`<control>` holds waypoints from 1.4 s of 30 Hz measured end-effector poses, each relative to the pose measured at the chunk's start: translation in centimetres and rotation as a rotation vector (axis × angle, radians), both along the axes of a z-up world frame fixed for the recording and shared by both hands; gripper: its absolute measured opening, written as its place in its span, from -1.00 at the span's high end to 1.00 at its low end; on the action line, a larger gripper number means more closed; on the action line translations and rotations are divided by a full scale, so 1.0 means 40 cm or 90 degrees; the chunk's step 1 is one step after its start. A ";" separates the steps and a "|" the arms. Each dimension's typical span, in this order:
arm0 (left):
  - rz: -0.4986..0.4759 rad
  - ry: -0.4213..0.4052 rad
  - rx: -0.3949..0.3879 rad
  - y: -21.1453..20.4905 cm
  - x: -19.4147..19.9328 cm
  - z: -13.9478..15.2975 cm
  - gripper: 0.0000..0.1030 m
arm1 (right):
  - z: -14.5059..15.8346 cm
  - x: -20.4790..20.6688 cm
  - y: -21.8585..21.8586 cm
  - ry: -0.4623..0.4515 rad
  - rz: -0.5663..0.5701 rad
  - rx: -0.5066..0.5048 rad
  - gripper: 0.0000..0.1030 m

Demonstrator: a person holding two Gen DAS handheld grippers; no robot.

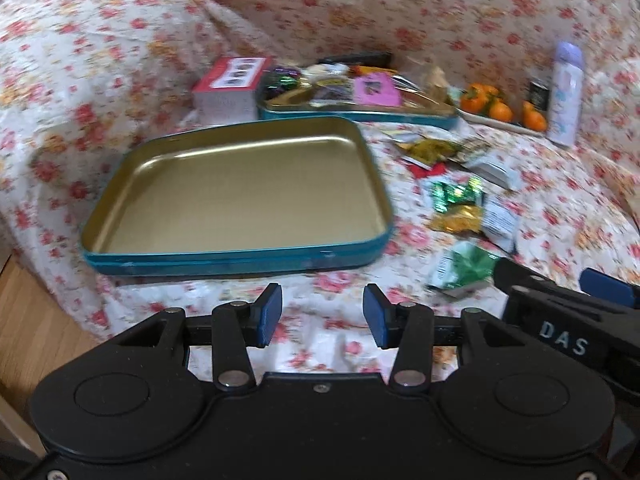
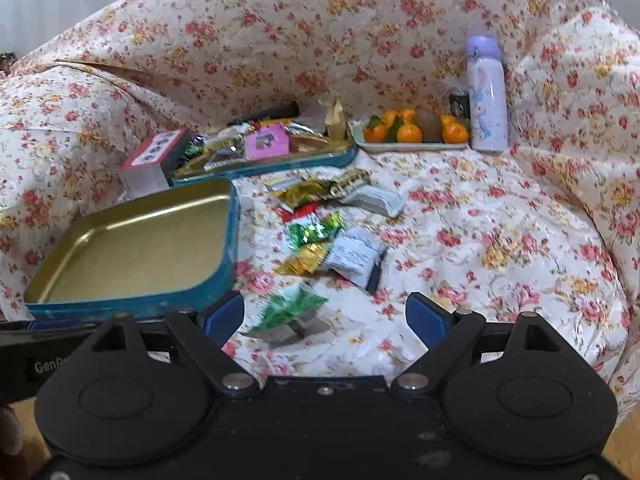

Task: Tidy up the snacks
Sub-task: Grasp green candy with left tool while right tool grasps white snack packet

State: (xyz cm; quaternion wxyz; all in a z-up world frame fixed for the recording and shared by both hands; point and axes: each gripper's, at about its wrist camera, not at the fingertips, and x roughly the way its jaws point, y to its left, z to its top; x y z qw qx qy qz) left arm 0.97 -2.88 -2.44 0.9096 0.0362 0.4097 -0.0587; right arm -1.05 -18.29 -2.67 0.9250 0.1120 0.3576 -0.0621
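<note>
An empty teal tin with a gold inside [image 1: 240, 192] [image 2: 132, 248] lies on the flowered cloth. Behind it a second teal tin [image 1: 360, 114] [image 2: 272, 160] is full of snacks. Loose wrapped snacks are scattered to the right of the empty tin: a green packet [image 1: 464, 268] [image 2: 292, 308], a gold one [image 1: 456, 220] [image 2: 300, 260], a shiny green one [image 1: 456, 194] [image 2: 312, 228] and white packets [image 1: 500, 222] [image 2: 356, 256]. My left gripper [image 1: 323, 316] is open just in front of the empty tin, holding nothing. My right gripper [image 2: 324, 320] is open, and the green packet lies between its fingers.
A red and white box [image 1: 228, 88] [image 2: 154, 160] stands left of the full tin. A tray of oranges [image 1: 500, 110] [image 2: 412, 132] and a lilac bottle [image 1: 564, 92] [image 2: 488, 96] stand at the back right. Wooden floor [image 1: 36, 328] shows lower left.
</note>
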 end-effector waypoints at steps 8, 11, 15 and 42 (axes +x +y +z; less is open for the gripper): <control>-0.076 0.009 0.002 -0.088 0.016 -0.022 -0.04 | -0.029 0.001 -0.073 0.018 -0.058 0.005 -0.78; -0.102 0.009 0.006 -0.118 0.022 -0.030 -0.04 | -0.043 0.009 -0.100 0.030 -0.077 0.023 -0.74; -0.136 0.007 0.024 -0.155 0.027 -0.046 -0.04 | -0.061 0.014 -0.138 0.041 -0.103 0.045 -0.72; -0.181 0.045 -0.004 -0.221 0.138 -0.126 -0.09 | -0.053 0.136 -0.163 0.026 0.066 -0.030 -0.50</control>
